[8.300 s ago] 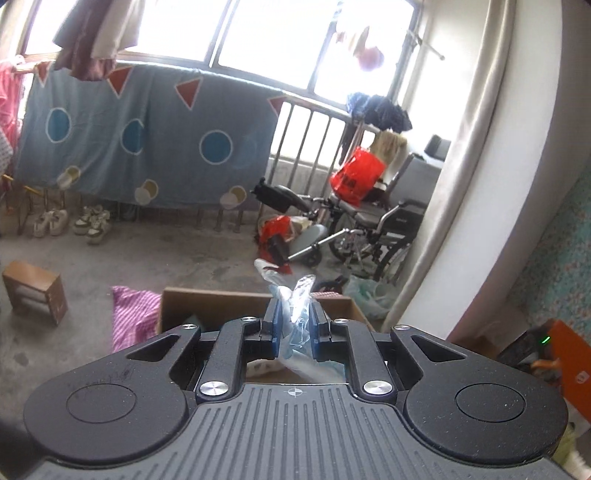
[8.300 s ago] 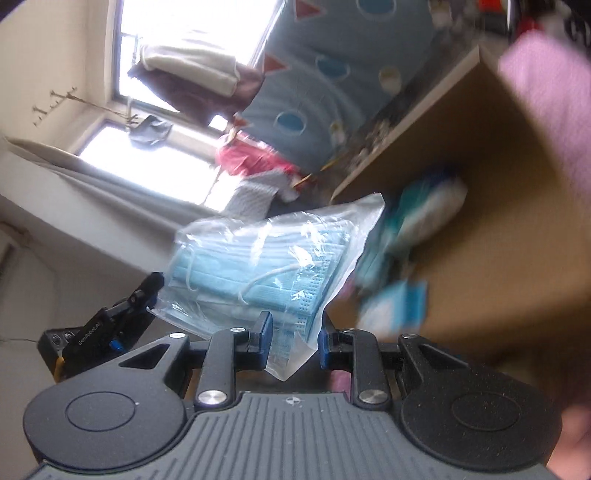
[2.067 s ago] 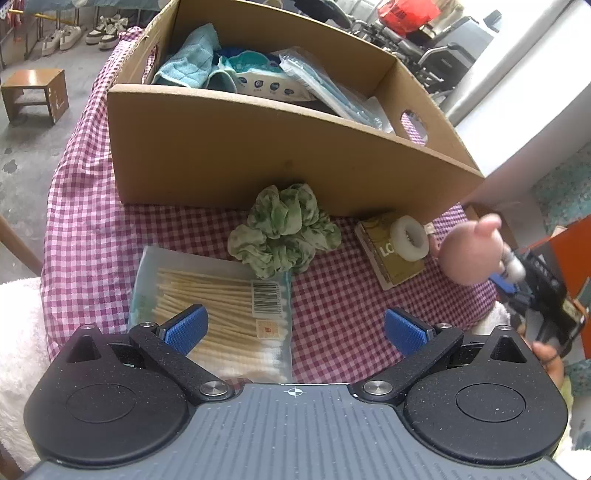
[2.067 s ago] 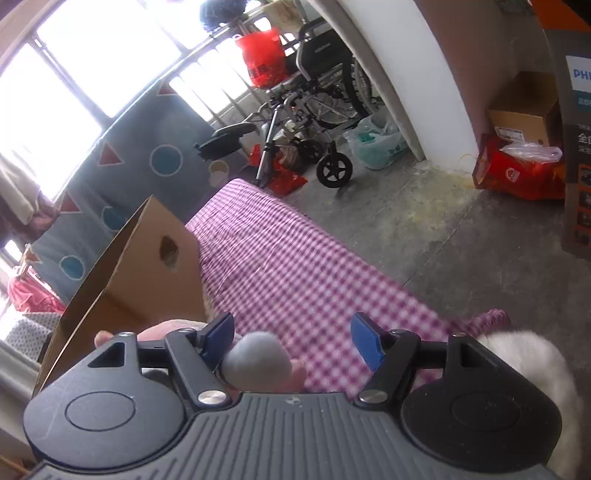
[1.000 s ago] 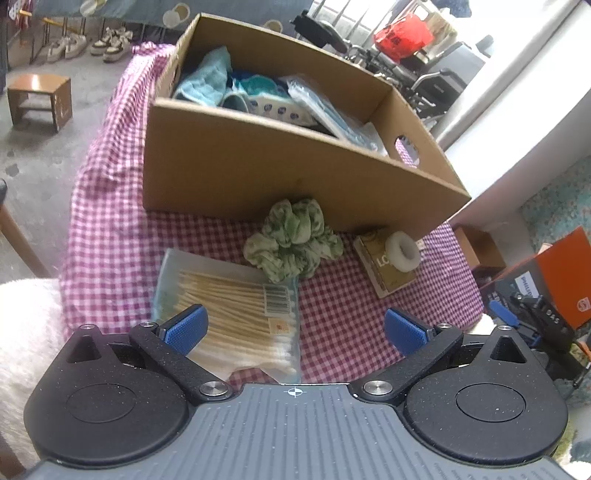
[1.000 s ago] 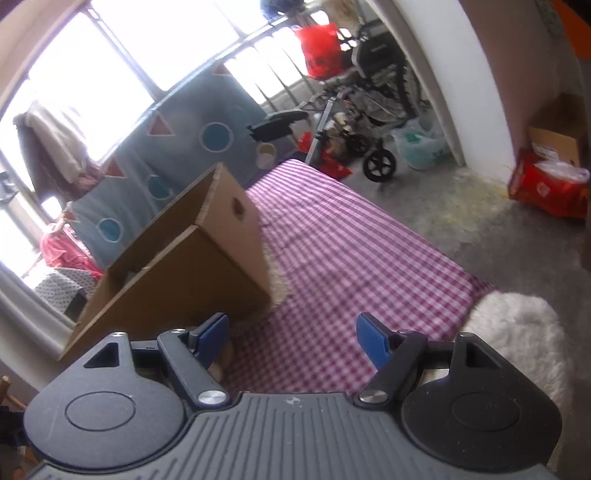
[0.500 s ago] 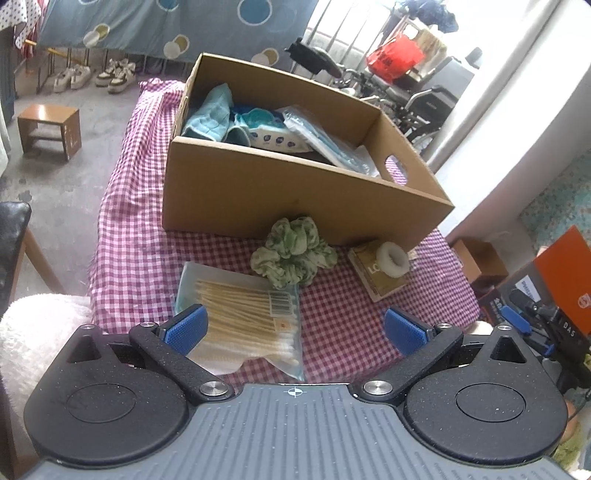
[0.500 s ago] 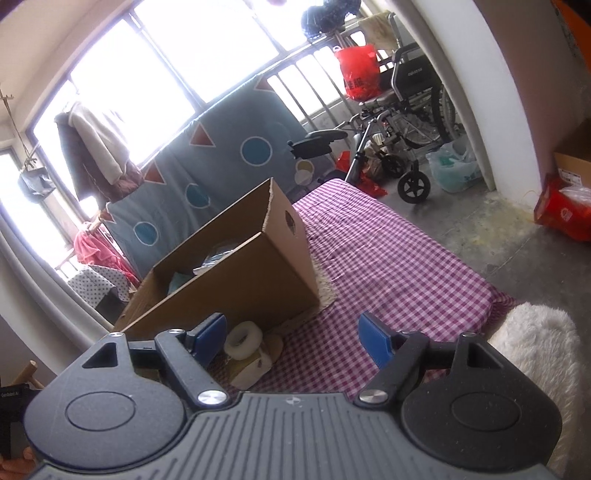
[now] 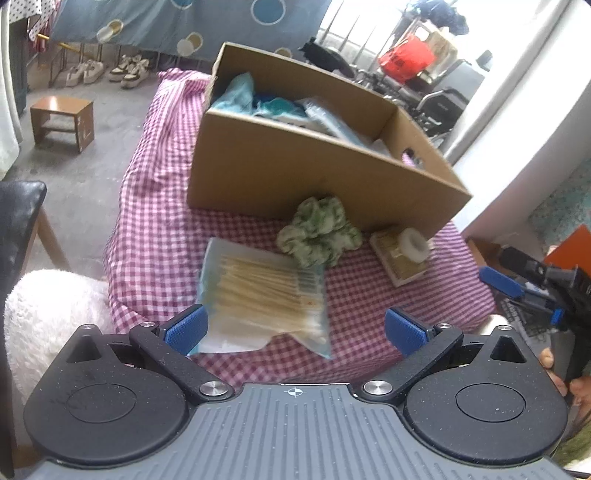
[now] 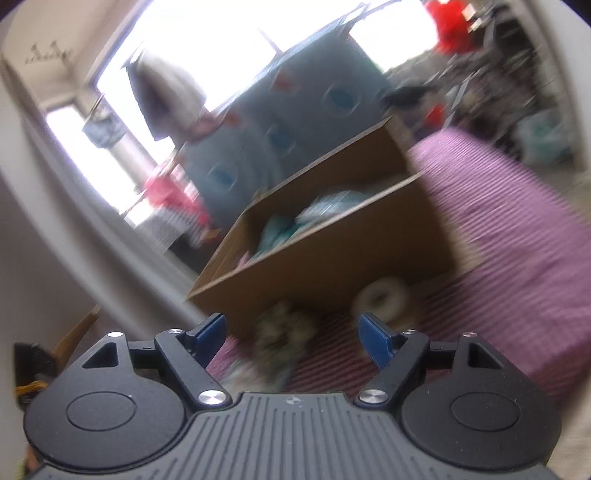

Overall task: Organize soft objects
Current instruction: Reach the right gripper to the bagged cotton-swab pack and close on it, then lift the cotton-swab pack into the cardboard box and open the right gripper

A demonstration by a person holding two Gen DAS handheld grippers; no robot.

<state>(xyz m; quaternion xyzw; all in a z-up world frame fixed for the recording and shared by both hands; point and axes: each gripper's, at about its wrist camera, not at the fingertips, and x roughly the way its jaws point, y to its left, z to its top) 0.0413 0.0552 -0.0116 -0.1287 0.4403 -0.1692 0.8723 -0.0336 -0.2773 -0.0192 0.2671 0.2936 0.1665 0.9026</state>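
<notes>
Scrunchie (image 9: 319, 230) lies beyond the empty, wide-spread left hand-held gripper (image 9: 295, 328).

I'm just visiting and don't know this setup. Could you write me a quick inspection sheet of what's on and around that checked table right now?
Surface: checked cloth in pink and white covers the table.
Job's things: open cardboard box already holds bluish soft items and plastic packets; green scrunchie lies against its front wall; cotton swab pack lies nearer the camera.
Clutter: white tape roll sits on a small tan box beside the scrunchie.
Grippers: left gripper and right gripper both open, nothing between the fingers.
Cables: nothing seen.
Surroundings: wooden stool, shoes, wheelchair, hanging blue sheet.
</notes>
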